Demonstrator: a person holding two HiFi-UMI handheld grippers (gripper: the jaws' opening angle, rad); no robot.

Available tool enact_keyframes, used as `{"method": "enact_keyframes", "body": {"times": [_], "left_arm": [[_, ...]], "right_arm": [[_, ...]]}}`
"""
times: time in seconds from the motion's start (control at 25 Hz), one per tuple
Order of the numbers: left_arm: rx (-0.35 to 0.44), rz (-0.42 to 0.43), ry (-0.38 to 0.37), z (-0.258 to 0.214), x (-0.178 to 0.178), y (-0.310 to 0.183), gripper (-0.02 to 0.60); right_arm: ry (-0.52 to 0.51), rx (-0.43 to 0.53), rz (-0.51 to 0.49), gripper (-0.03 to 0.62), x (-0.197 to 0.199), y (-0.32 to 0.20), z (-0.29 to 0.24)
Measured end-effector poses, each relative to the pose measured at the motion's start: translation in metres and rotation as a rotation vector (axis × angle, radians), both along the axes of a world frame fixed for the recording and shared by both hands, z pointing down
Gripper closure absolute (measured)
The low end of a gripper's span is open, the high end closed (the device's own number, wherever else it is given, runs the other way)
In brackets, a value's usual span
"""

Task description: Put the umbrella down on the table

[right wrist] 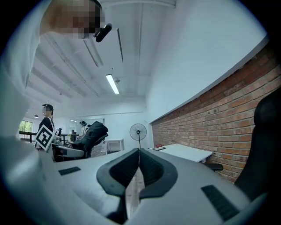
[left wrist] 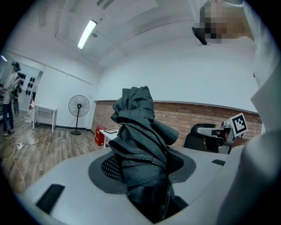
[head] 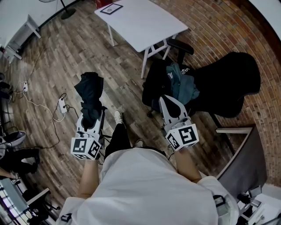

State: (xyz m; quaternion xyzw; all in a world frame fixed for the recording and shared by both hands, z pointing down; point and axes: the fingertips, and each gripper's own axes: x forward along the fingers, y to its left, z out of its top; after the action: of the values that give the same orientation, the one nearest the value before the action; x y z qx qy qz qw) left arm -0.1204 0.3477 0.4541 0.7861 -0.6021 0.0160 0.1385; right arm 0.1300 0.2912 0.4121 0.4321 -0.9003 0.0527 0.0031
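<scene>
A folded dark umbrella (head: 89,93) sticks up from my left gripper (head: 91,115), which is shut on its lower part. In the left gripper view the bunched dark fabric of the umbrella (left wrist: 139,132) fills the gap between the jaws of the left gripper (left wrist: 142,166). My right gripper (head: 170,101) is shut with nothing in it; in its own view the pads of the right gripper (right wrist: 138,154) meet. The white table (head: 145,24) stands ahead on the wooden floor, some way beyond both grippers, and appears again in the right gripper view (right wrist: 186,152).
A black chair (head: 160,85) draped with clothes stands just beyond the right gripper, and a larger black chair (head: 230,83) is against the brick wall. A framed card (head: 111,8) lies on the table's far corner. A power strip (head: 63,105) and cables lie on the floor at left.
</scene>
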Motion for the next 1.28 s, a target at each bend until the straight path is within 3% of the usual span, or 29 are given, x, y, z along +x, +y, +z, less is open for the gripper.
{"method": "enact_keyframes", "body": {"times": [0.2, 0.48, 0.76, 1.0, 1.28], "left_arm": [[-0.012, 0.023, 0.021, 0.016, -0.014, -0.049, 0.357], [-0.061, 0.087, 0.073, 0.036, -0.055, -0.166, 0.357], [-0.125, 0.216, 0.106, 0.05, -0.08, -0.275, 0.357], [-0.16, 0.274, 0.136, 0.062, -0.084, -0.309, 0.357], [-0.203, 0.329, 0.137, 0.067, -0.063, -0.334, 0.357]], "right_arm": [[0.024, -0.023, 0.009, 0.576, -0.017, -0.046, 0.014], [0.098, 0.024, 0.033, 0.576, -0.072, -0.154, -0.004], [0.148, -0.013, 0.064, 0.576, -0.122, -0.242, -0.008], [0.161, -0.054, 0.094, 0.576, -0.139, -0.274, -0.001], [0.136, -0.067, 0.154, 0.576, -0.124, -0.319, 0.001]]}}
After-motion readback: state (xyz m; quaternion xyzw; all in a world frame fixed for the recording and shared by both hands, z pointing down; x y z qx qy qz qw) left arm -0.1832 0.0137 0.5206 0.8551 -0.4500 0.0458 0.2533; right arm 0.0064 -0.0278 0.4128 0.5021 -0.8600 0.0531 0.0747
